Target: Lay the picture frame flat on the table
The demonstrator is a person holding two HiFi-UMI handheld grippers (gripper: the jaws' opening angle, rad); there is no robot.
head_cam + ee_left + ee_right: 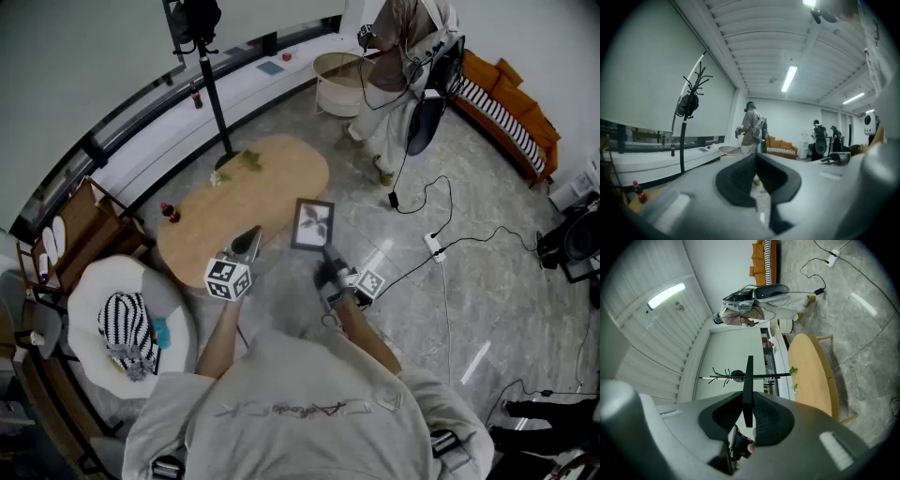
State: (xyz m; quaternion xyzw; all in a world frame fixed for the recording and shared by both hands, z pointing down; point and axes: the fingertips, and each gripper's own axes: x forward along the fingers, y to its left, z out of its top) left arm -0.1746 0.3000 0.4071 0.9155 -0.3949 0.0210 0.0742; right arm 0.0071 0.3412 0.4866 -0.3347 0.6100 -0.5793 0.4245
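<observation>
There is one picture frame (312, 225), two grippers and one oval wooden tabletop (281, 178). The right gripper (748, 398) holds the picture frame by its lower edge, with its jaws narrow and pressed against either side. The left gripper (755, 157) carries nothing, and its jaw tips are drawn together. On the tabletop stand one small dark bottle with a red cap (170, 213), near the left end, and one small cluster of green leaves (247, 161) at the far side. One coat stand (210, 84) rises beyond the tabletop. The picture frame is in the air just beside the tabletop's near right edge, not lying on it. In the head view its face, with a leafy print, is turned toward the camera. Its long axis runs away from the person, with the top leaning slightly right. In the right gripper view it shows edge-on, as a thin dark bar rising straight out from between the jaws.
</observation>
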